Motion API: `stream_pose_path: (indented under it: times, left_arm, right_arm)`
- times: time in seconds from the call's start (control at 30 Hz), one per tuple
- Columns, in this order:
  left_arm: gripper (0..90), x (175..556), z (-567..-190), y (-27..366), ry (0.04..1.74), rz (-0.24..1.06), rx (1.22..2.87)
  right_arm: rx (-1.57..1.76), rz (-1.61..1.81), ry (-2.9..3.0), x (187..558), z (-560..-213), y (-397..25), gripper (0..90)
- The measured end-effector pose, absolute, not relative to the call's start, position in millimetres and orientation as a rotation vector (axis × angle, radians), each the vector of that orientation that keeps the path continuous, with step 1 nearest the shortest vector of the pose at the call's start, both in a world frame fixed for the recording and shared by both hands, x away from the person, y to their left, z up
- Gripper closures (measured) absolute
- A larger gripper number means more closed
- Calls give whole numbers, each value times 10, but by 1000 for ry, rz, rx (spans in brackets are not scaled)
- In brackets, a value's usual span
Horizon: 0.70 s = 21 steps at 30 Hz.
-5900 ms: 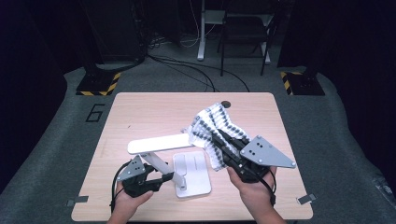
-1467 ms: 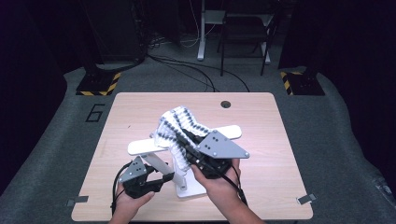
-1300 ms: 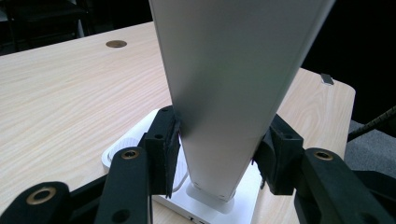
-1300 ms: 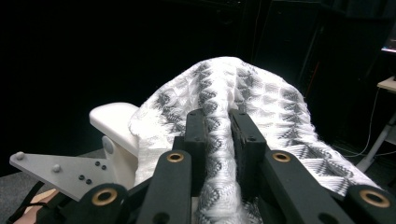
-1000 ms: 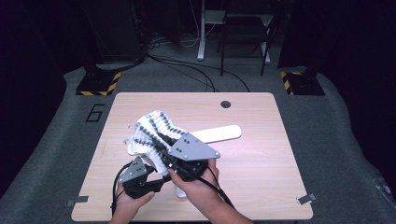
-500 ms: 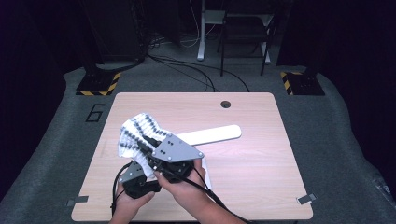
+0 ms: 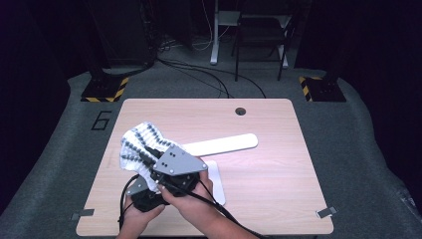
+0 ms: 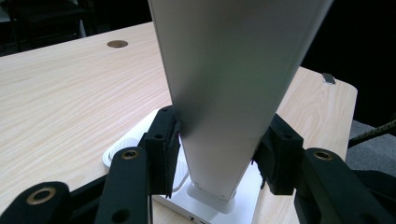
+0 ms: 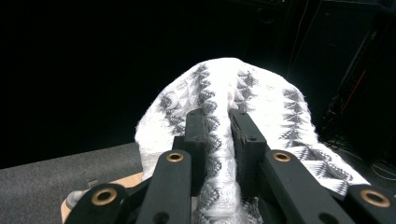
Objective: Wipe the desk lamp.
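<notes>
The silvery upright arm (image 8: 224, 93) of a white desk lamp was clamped between the jaws of the left gripper (image 8: 219, 158), just above the lamp's white base (image 8: 140, 140) near the front edge of the wooden table (image 7: 278, 124). A white cloth with a grey pattern (image 9: 243, 107) was pinched tight in the right gripper (image 9: 219, 130) and was held bunched above the table's front-left part, beside the lamp's long white head (image 7: 224, 144). In the high view the right gripper (image 7: 149, 154) was seen crossed over above the left gripper (image 7: 144, 191).

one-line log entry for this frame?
left gripper: shut on lamp stem | right gripper: shut on patterned cloth | cloth over lamp's left end
</notes>
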State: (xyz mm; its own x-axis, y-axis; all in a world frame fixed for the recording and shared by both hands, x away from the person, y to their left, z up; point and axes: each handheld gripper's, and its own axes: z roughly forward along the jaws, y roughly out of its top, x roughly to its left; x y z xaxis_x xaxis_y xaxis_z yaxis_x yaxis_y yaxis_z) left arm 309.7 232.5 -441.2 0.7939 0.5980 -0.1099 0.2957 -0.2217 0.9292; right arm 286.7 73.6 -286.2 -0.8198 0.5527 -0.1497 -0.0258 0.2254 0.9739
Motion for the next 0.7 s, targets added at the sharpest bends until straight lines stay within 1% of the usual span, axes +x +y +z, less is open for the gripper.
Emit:
stream_pose_path:
  times: [0.13, 0.7]
  left_arm:
    - [541, 3114, -4416, 2331, 674, 345, 1813]
    - [541, 3120, -4429, 2323, 670, 345, 1794]
  right_arm:
    - [489, 1632, 2032, 2871, -2862, 683, 786]
    - [550, 1604, 1993, 2909, -2840, 333, 787]
